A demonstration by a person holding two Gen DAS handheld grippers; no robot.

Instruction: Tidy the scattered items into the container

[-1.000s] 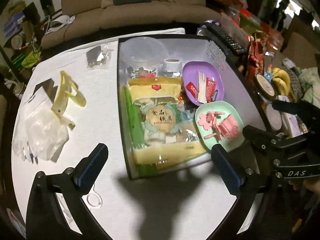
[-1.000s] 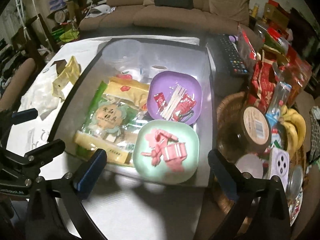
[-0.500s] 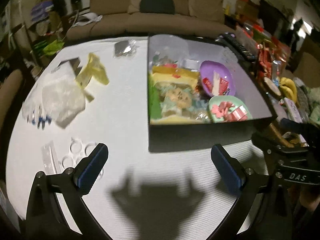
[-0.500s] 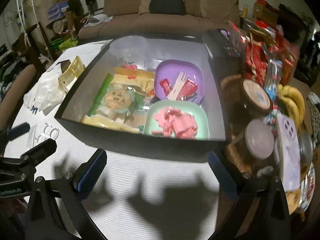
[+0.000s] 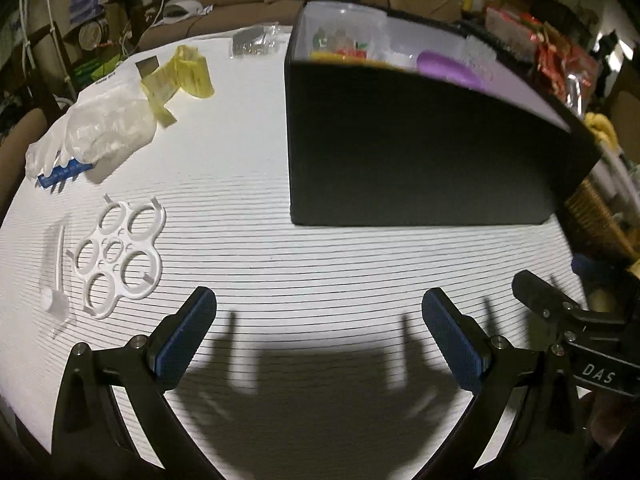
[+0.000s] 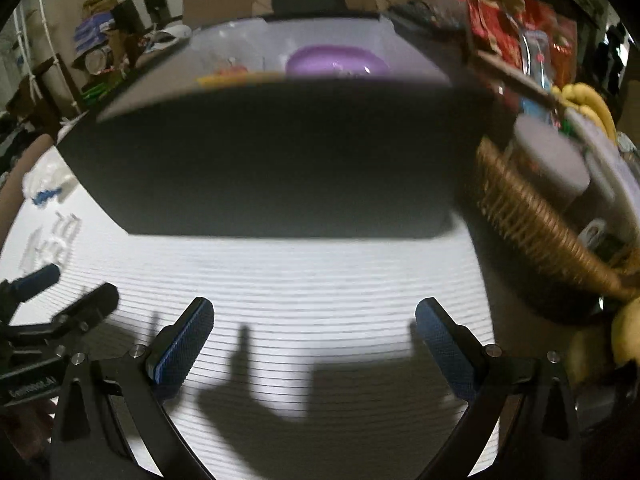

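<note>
Left gripper (image 5: pixel 318 330) and right gripper (image 6: pixel 314 330) both low over the white striped tablecloth (image 5: pixel 320 264), jaws spread wide, nothing between the blue pads. Black container (image 5: pixel 420 140) stands ahead of both on the cloth — a purple dish (image 6: pixel 338 62) and yellow packets (image 5: pixel 340 55) show over its rim. Loose on the cloth left of it: white ring holder (image 5: pixel 120 254), clear spoon (image 5: pixel 56 268), crumpled clear bag (image 5: pixel 108 128), yellow wrappers (image 5: pixel 180 76), small clear packet (image 5: pixel 254 42) — a wicker basket (image 6: pixel 532 224) sits just right of the container.
</note>
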